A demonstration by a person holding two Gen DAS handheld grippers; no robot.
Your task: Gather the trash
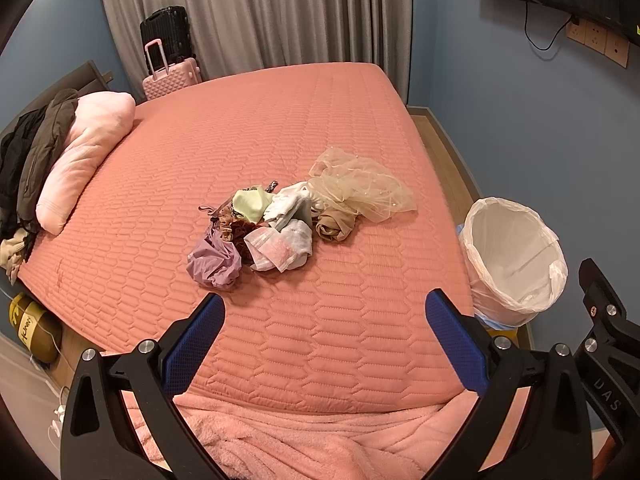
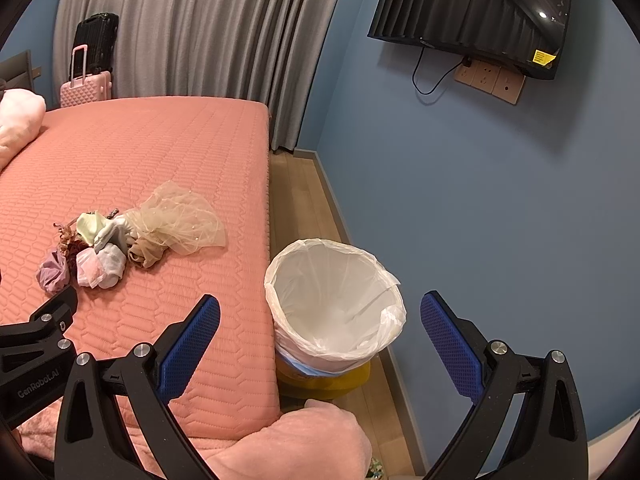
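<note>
- Your left gripper [image 1: 324, 316] hovers over the bed [image 1: 320, 120], jaws spread, holding nothing.
- Your right gripper [image 2: 320, 320]: jaws spread, above the lined bin [image 2: 334, 300].
- Trash pile [image 1: 280, 224] sits mid-bed; the bin stands on the floor just beside the bed.

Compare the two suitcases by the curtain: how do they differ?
The black suitcase is taller and stands behind; the pink suitcase is shorter and in front. Pink's handle is extended; black shows none raised. Both stand upright beside the curtain, behind the bed.
</note>
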